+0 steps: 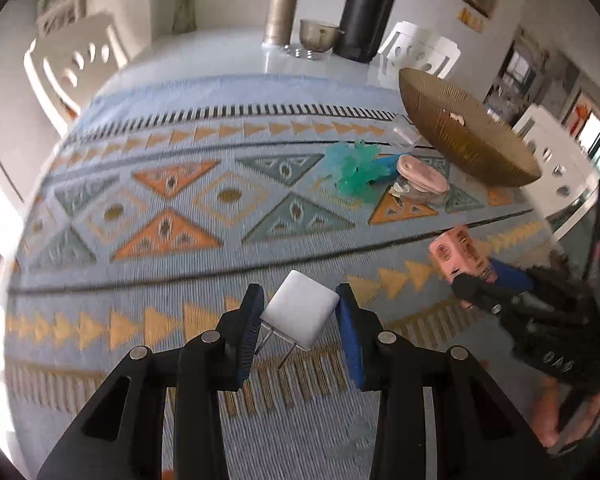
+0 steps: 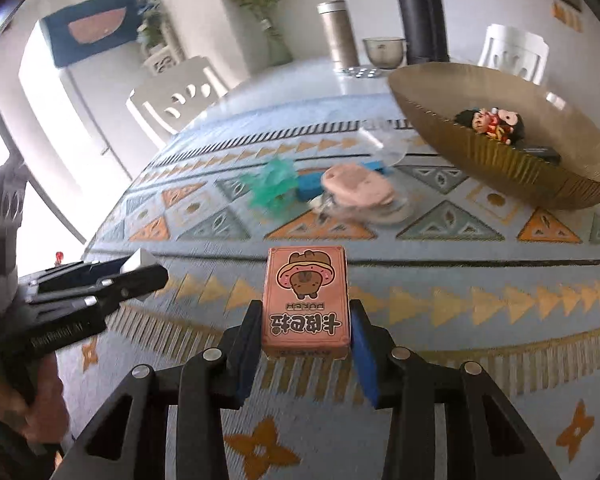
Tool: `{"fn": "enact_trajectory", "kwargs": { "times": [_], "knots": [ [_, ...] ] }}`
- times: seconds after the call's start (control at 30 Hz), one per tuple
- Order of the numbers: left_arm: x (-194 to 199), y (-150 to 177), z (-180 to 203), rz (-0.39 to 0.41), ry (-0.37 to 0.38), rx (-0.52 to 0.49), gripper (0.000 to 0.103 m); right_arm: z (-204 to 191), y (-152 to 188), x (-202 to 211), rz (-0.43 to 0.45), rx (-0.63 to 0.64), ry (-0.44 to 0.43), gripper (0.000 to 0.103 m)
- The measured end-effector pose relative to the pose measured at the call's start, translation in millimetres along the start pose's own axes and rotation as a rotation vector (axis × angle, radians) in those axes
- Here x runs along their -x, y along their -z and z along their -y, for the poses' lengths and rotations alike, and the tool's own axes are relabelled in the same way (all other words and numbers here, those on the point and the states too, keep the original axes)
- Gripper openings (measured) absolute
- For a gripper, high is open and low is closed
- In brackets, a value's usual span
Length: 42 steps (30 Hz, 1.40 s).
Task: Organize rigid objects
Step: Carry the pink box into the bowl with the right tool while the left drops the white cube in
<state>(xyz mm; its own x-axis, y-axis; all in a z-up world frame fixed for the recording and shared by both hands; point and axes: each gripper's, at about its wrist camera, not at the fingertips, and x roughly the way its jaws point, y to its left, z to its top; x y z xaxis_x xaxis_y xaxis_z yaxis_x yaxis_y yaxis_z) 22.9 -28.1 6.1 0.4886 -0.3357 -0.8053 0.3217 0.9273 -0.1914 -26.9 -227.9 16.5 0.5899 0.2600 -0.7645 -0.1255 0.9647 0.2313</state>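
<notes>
My left gripper (image 1: pixel 300 312) is shut on a white plug charger (image 1: pixel 300 310), held above the patterned cloth with its two prongs pointing down. My right gripper (image 2: pixel 305 320) is shut on a pink card box (image 2: pixel 305 304) with a cartoon animal on it; the box also shows in the left wrist view (image 1: pixel 460 254). A golden bowl (image 2: pixel 500 160) stands at the right and holds a small figurine (image 2: pixel 494 122) and a dark item. On the cloth lie a green spiky toy (image 2: pixel 274 188), a blue piece (image 2: pixel 310 186) and a pink case (image 2: pixel 358 186) on clear plastic.
A patterned blue and orange cloth (image 1: pixel 180 208) covers the table. At the far end stand a metal flask (image 1: pixel 282 10), a glass bowl (image 1: pixel 319 34) and a tall black cylinder (image 1: pixel 368 12). White chairs (image 1: pixel 68 64) stand around the table.
</notes>
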Motion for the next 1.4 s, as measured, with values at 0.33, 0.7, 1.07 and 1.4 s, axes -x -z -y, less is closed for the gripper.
{"fn": "enact_trajectory", "kwargs": {
  "times": [0.33,0.7,1.07,1.4],
  "knots": [
    [-6.2,10.0,-9.4,0.067,-0.102,-0.019,0.034,-3.9,4.4,-10.7,-0.046,0.023,0.042,0.042],
    [-8.3,15.2,0.5,0.065,-0.126,-0.069,0.034,-26.8,-0.3,-24.3,-0.047,0.119,0.196,0.043],
    [-5.9,16.2,-2.9,0.078,-0.163,-0.040,0.034,-65.2,14.9,-11.2,0.043,0.311,0.204,0.040],
    [5.0,10.0,1.6,0.102,-0.161,-0.036,0.034,-58.2,16.5,17.1,0.160,0.265,0.155,0.040]
  ]
}}
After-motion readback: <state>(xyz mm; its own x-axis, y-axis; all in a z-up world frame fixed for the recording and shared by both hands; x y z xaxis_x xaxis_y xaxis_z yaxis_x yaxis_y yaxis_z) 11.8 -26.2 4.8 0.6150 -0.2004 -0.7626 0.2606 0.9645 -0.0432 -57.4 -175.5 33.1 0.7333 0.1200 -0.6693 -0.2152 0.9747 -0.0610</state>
